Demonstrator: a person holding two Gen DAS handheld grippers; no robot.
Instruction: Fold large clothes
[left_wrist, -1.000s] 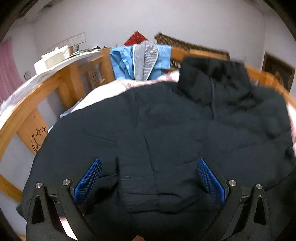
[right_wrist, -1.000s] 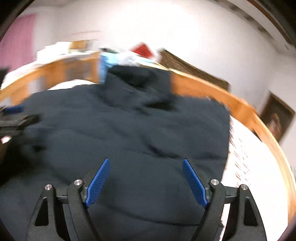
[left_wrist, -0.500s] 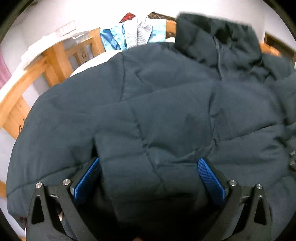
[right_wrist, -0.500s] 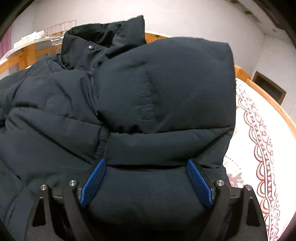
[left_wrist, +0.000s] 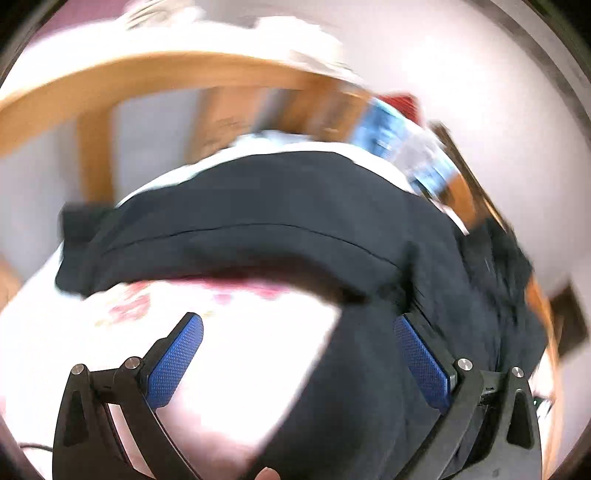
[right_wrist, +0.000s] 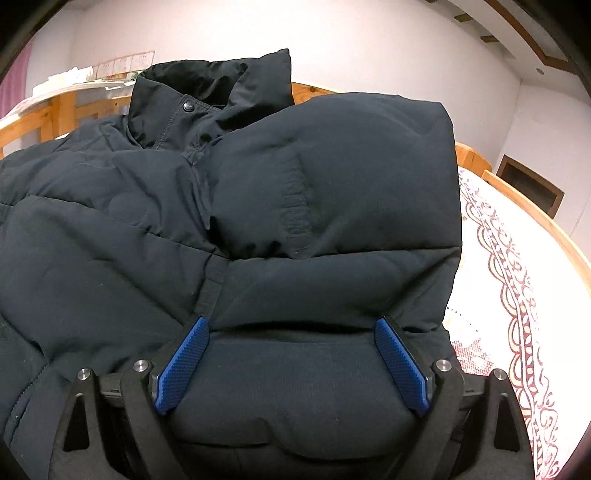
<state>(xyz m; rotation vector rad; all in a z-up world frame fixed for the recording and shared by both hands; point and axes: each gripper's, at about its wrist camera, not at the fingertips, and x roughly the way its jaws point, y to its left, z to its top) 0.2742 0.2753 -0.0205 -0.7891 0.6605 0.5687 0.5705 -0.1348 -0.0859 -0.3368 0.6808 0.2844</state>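
**Between two wide tools, a dark jacket on the bed**

Ahead of my left tool (left_wrist: 297, 354) the view is smeared, but I can make out its blue pads (left_wrist: 176, 360) standing wide apart with nothing pressed between them. Under the left-hand pad lies the pale bedcover (left_wrist: 110, 332) with a reddish pattern; beneath the right-hand pad, and running up and across in front of the tool, is the dark puffer jacket (left_wrist: 277, 218). Its edge crosses the gap between the pads at a slant. Beyond the jacket I see the wooden bed frame (left_wrist: 147, 74), and up to the right something blue (left_wrist: 388, 129), too blurred to name.

Straight in front of my right tool (right_wrist: 291, 360) the picture is sharp. Its jaws have just been opening and now stand wide, with a bulging fold of the jacket (right_wrist: 295, 206) between the pads (right_wrist: 183, 365), whose tips lie against the fabric without squeezing it. Farther ahead a folded-over panel lies on the jacket's front, and the stand-up collar (right_wrist: 207, 96) with a snap rises beyond, to the left. To the right of the tool is the patterned bedcover (right_wrist: 509, 280), edged by the wooden rail (right_wrist: 535, 218).
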